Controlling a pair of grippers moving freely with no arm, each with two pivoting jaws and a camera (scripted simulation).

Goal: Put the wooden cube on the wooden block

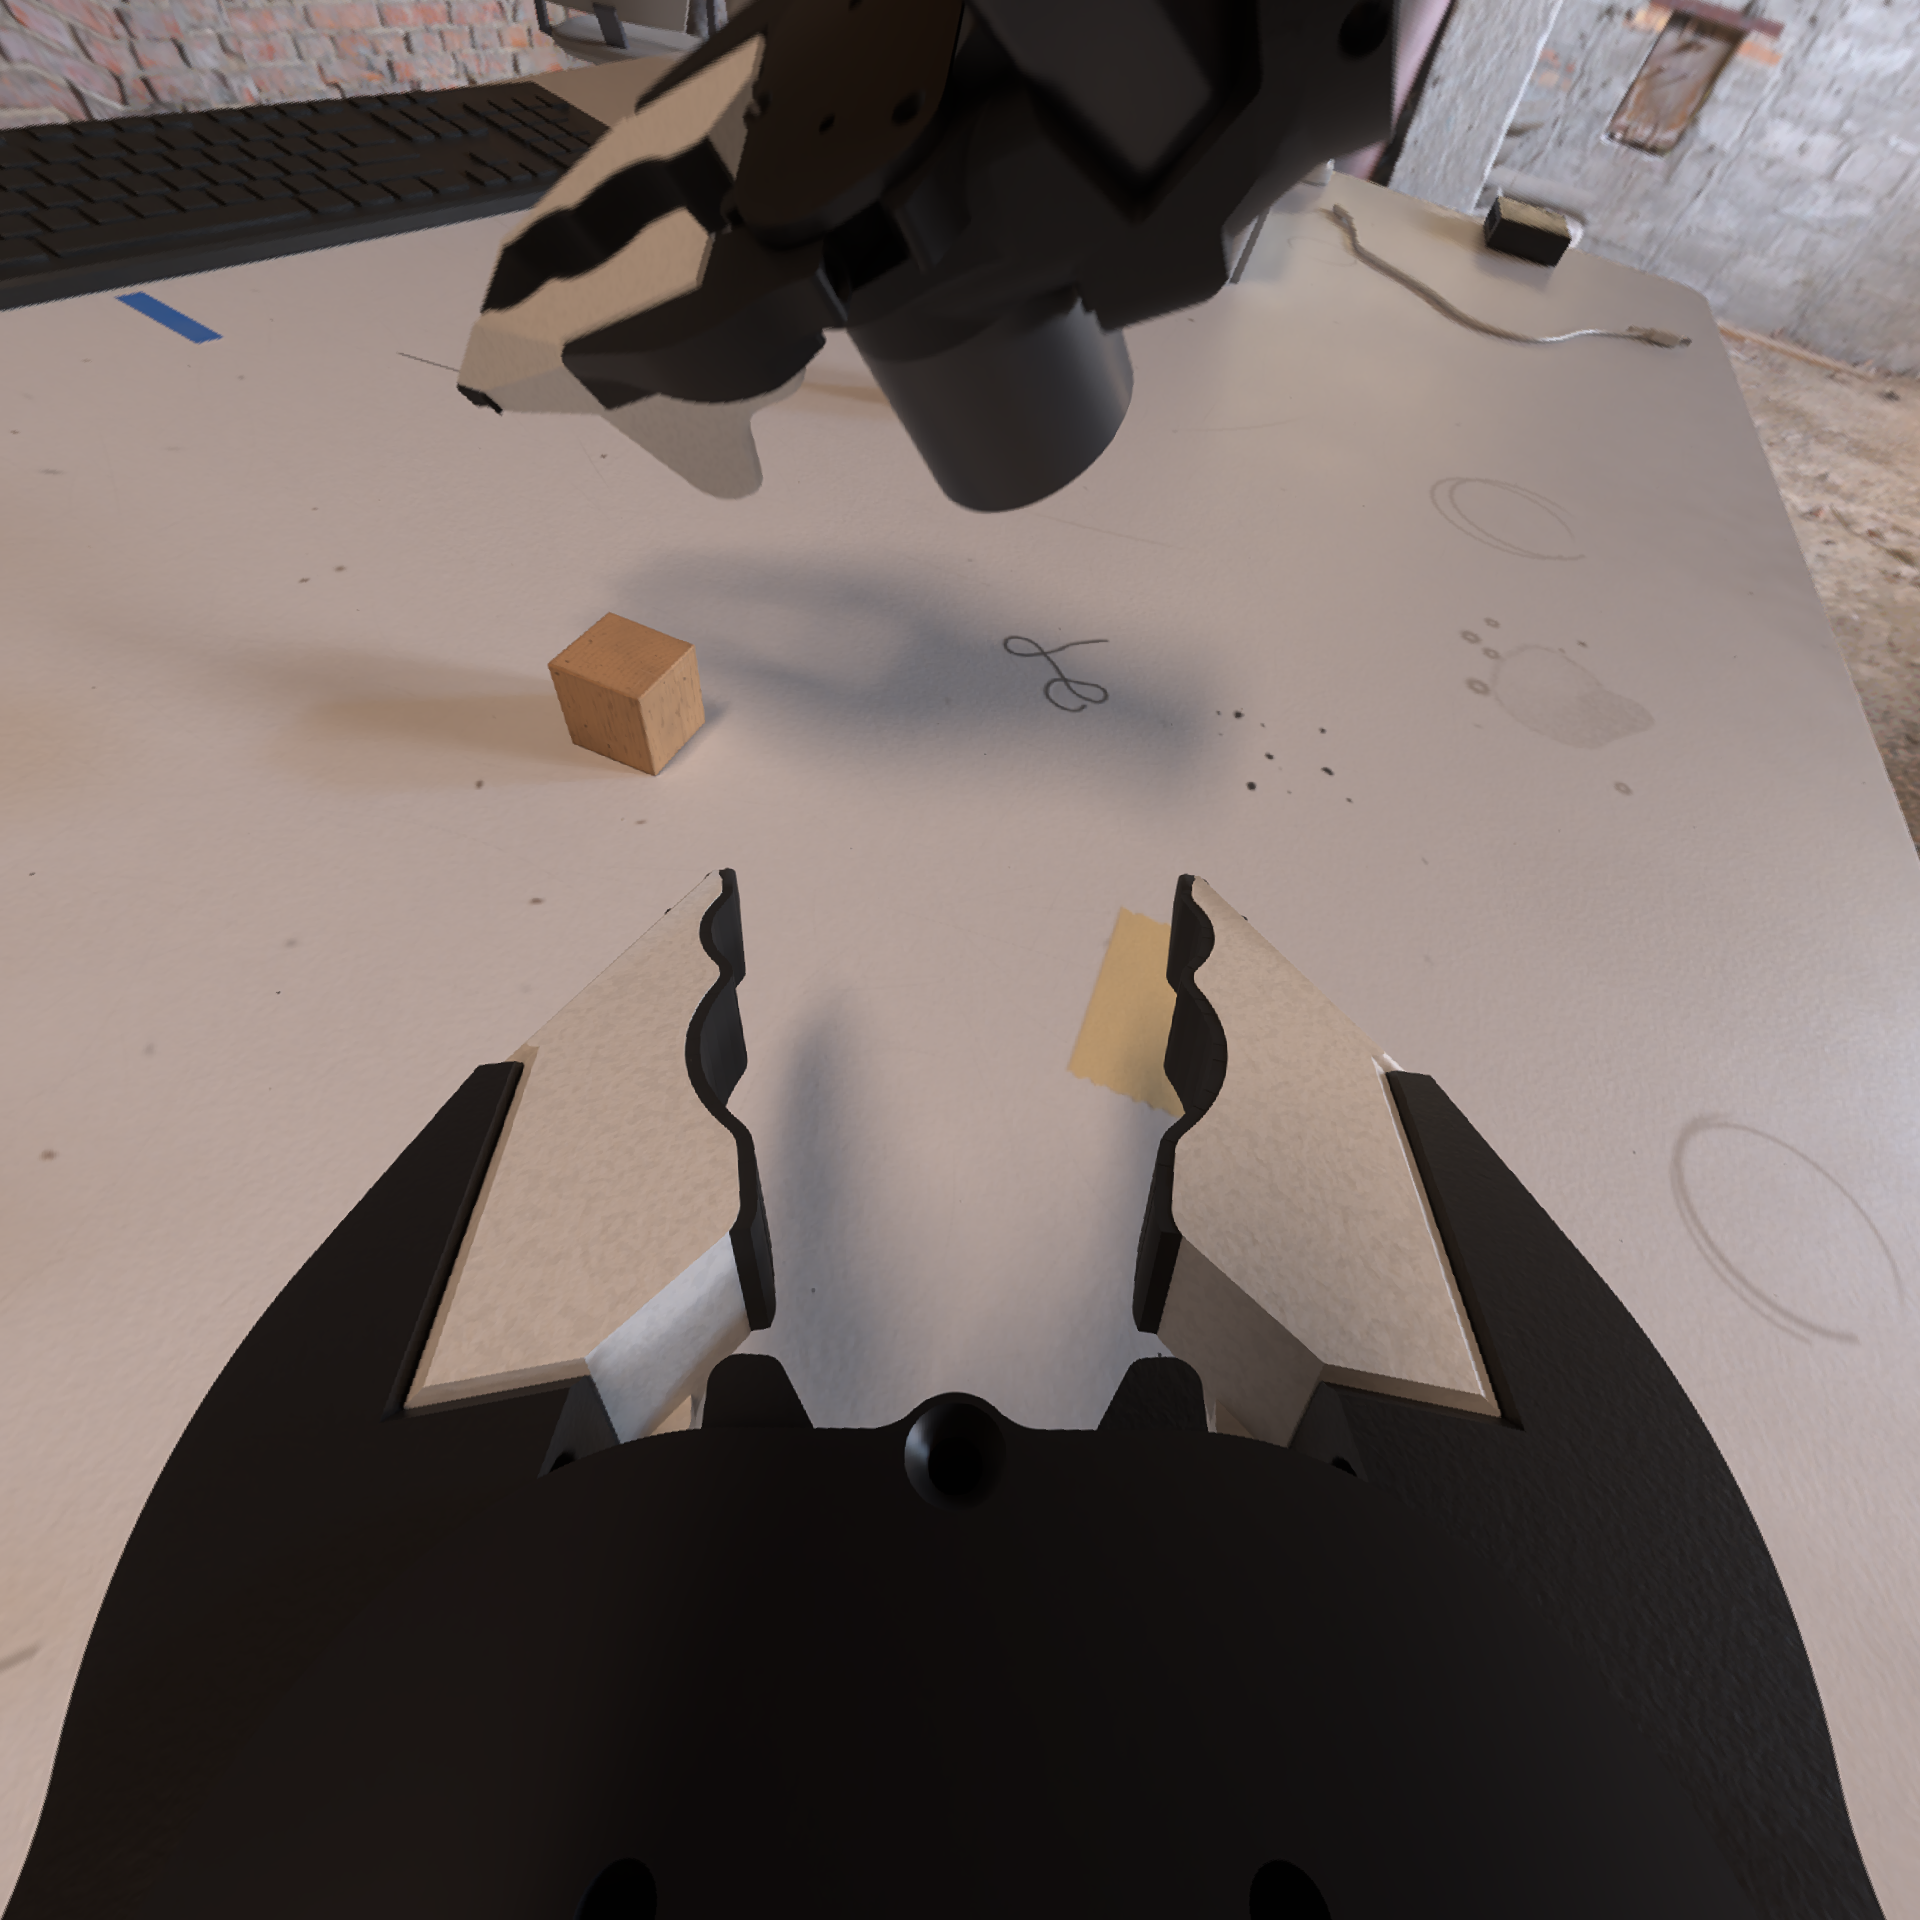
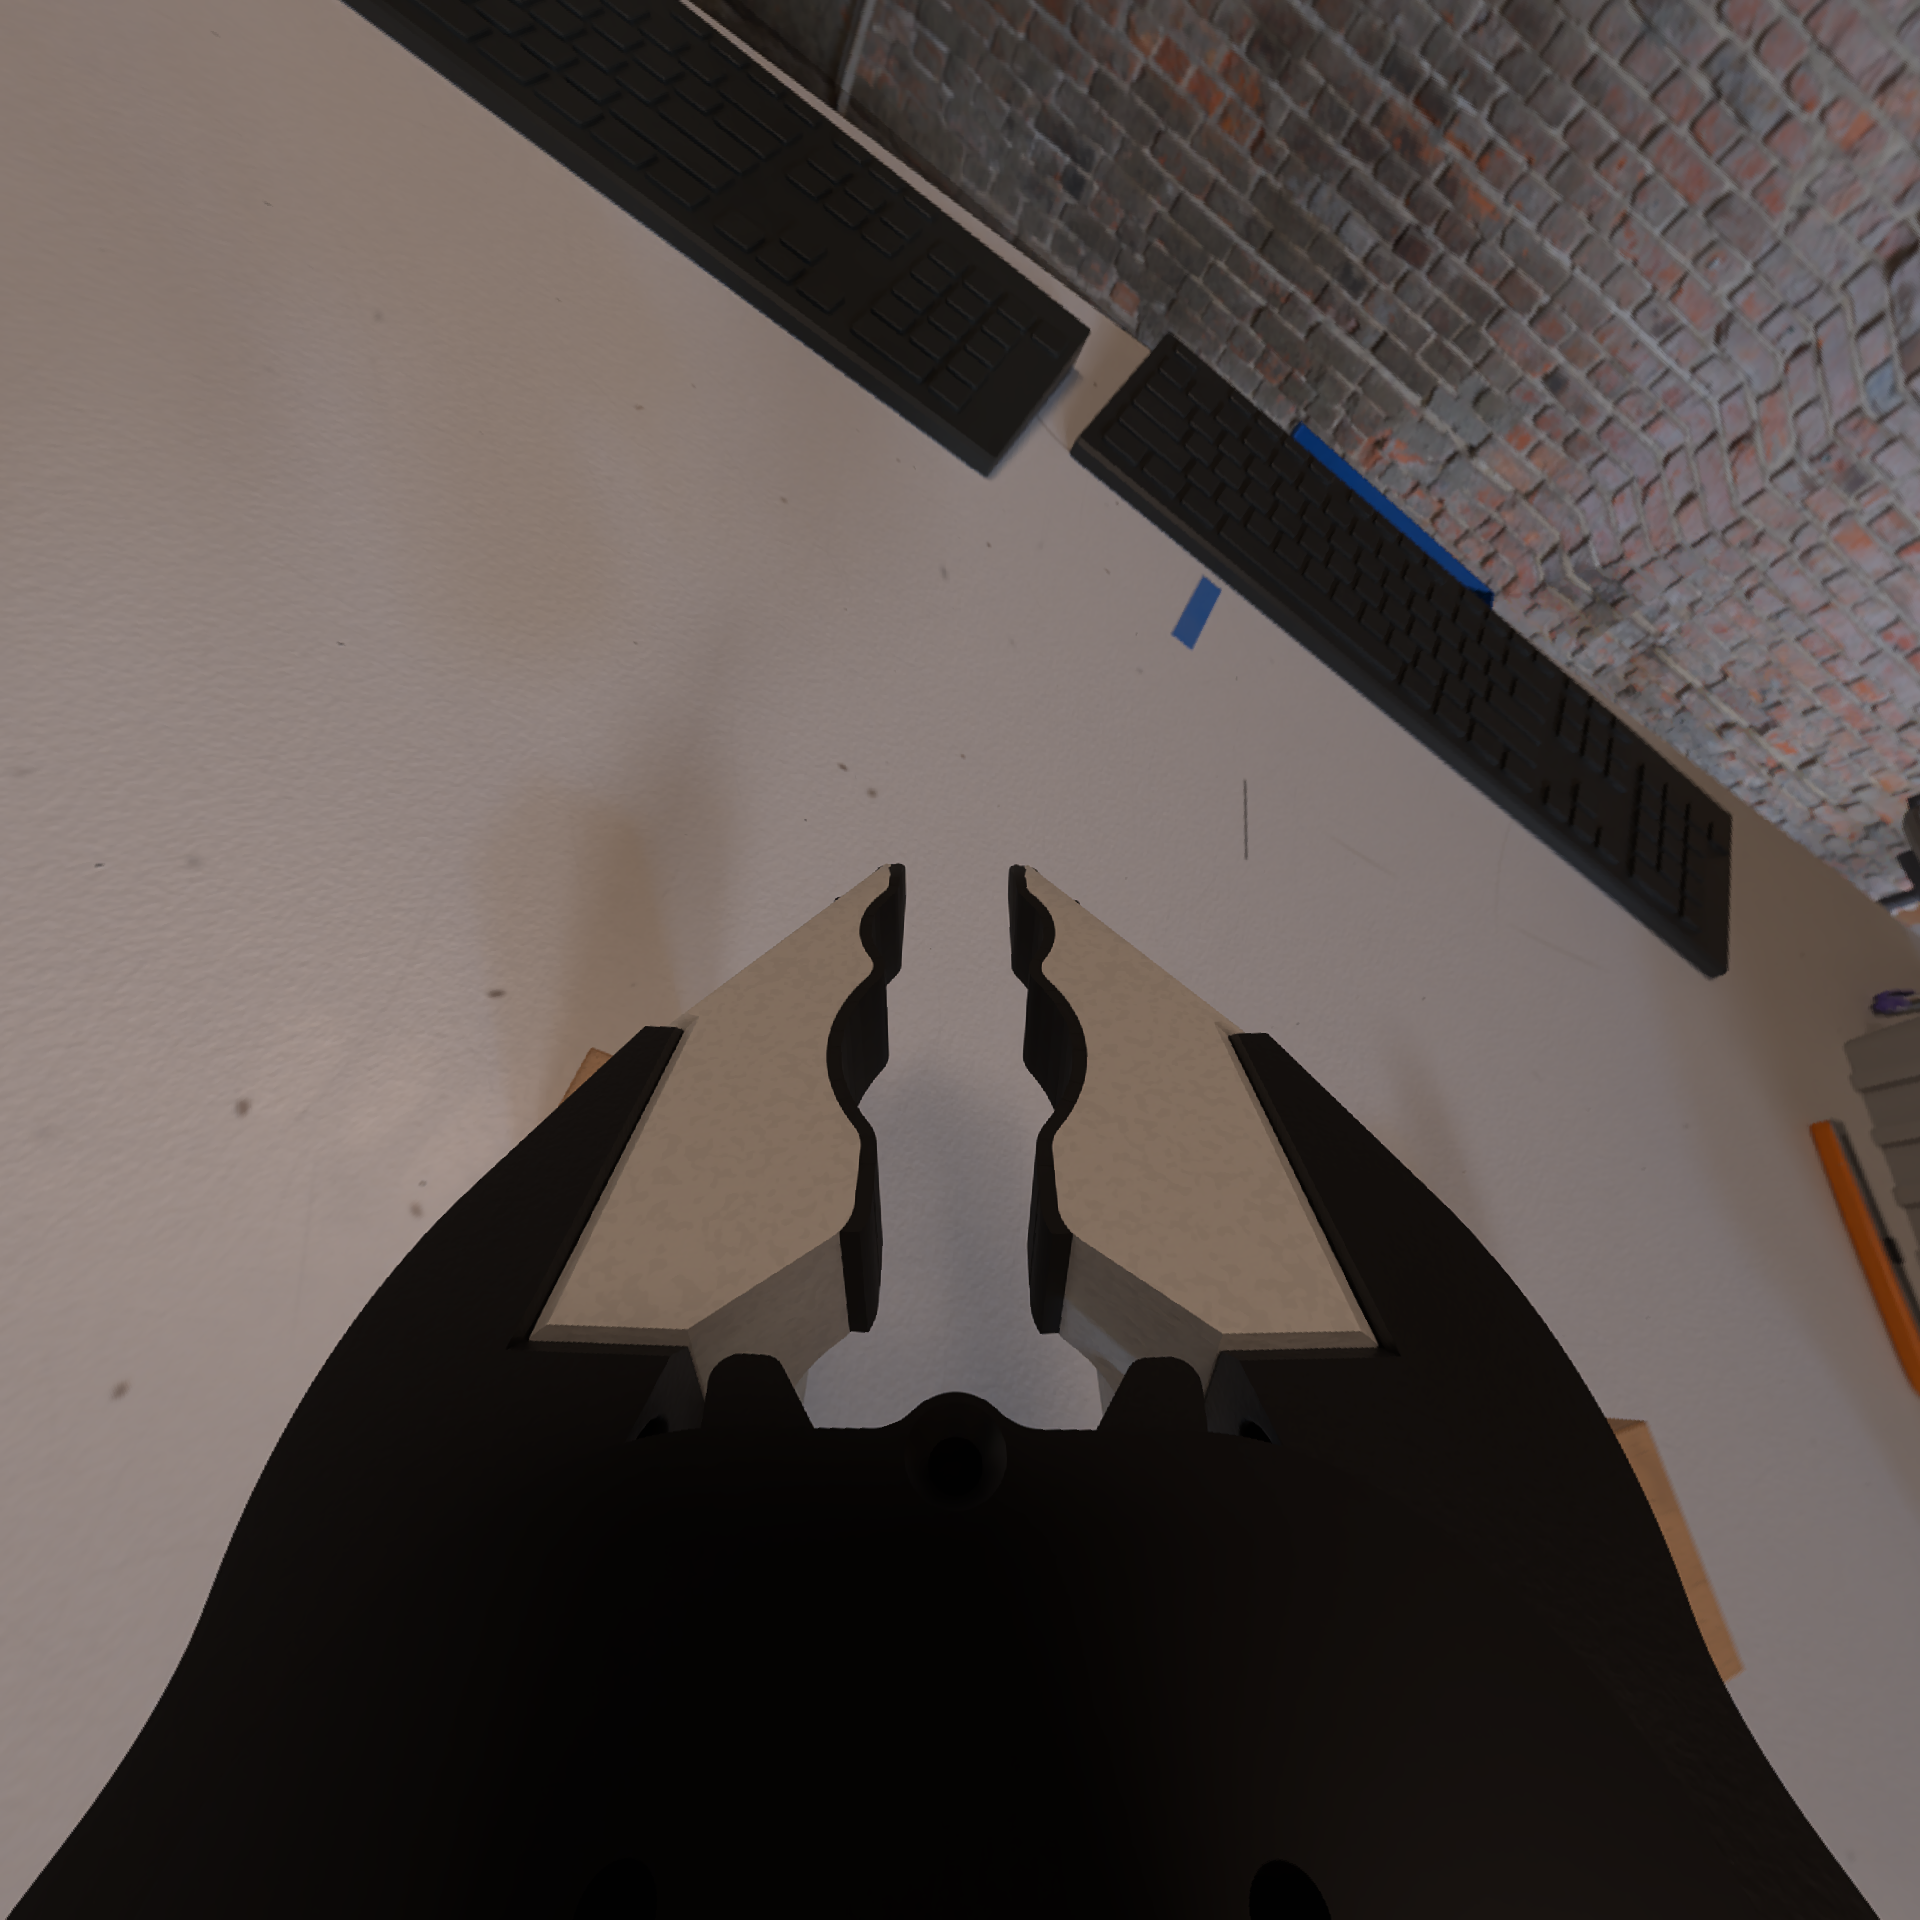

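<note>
A small wooden cube (image 1: 623, 691) sits on the white table (image 1: 312, 935), ahead and to the left of my left gripper (image 1: 956, 881), which is open, empty and low over the table. My right gripper (image 1: 603, 426) hovers above and beyond the cube. In its own view the right gripper (image 2: 956, 868) is empty, with its jaws a narrow gap apart, pointing down at bare table (image 2: 416, 623). A pale wooden block edge (image 2: 1678, 1558) shows past the gripper body on the right. A tan wooden corner (image 2: 590, 1070) shows on the left.
Black keyboards (image 1: 260, 177) (image 2: 1403, 644) lie along the far table edge by a brick wall. There are blue tape (image 1: 166, 315), yellow tape (image 1: 1127, 997), a grey cable (image 1: 1455, 301) and a small black box (image 1: 1525, 227). An orange pencil-like stick (image 2: 1860, 1247) lies at the right.
</note>
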